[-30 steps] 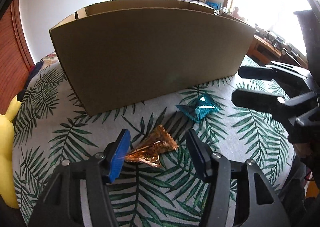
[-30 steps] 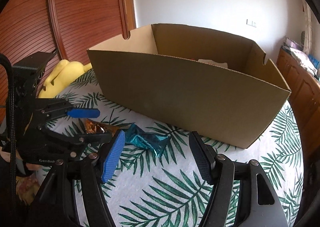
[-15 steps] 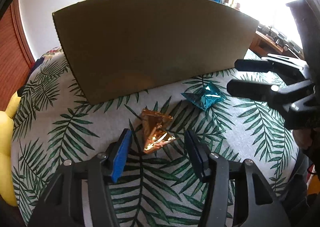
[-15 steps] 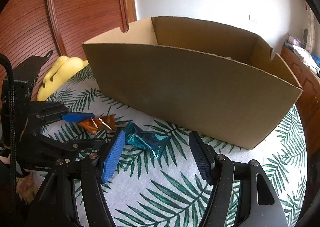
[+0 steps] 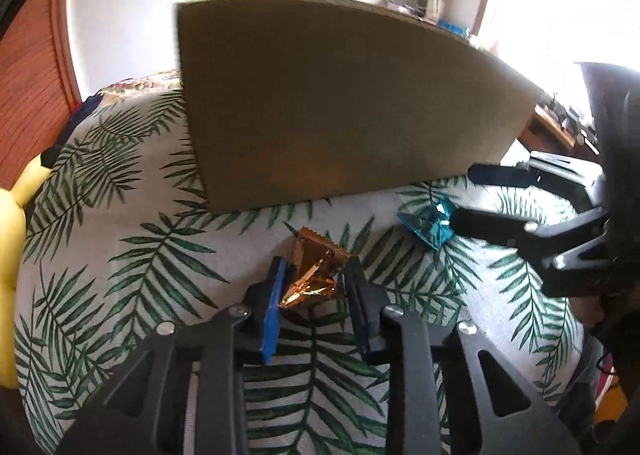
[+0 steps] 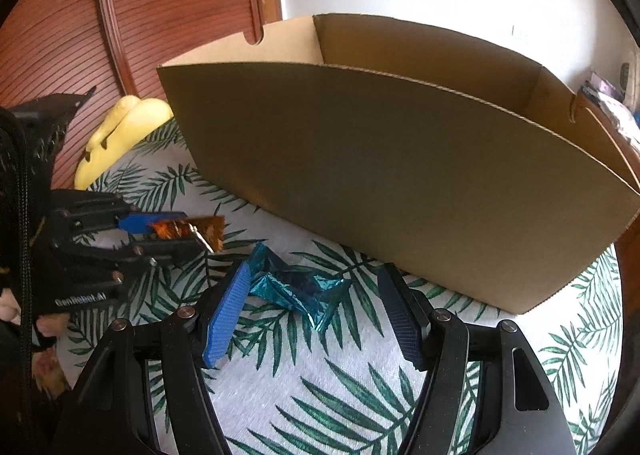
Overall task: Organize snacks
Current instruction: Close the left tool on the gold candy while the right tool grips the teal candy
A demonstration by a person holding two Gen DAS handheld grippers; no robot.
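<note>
Two foil-wrapped snacks lie on the palm-leaf cloth of my desk [image 6: 400,387], one for each hand. Nearest to me on the left, my left gripper [image 5: 314,275] has just been closing its fingers, and they now stand narrow, pinching the crumpled gold snack wrapper [image 5: 314,275] between the blue pad and the black one; the wrapper's upper corner sticks out past the fingertips. From my right wrist camera the same gold wrapper shows clamped at the tips of that gripper, just left of the teal one. My right gripper [image 6: 316,295] holds its fingers wide, one on each side of the teal snack wrapper [image 6: 298,289], which lies flat on the cloth; the left blue pad is just beside its end, the right pad stands clear of it. Beyond both snacks the cardboard box [image 6: 400,175] stands upright on the desk, open at the top, its long wall facing me. Farther left, a yellow plush toy [image 6: 120,131] rests at the desk's edge against the reddish wooden slatted door [image 6: 60,35].
</note>
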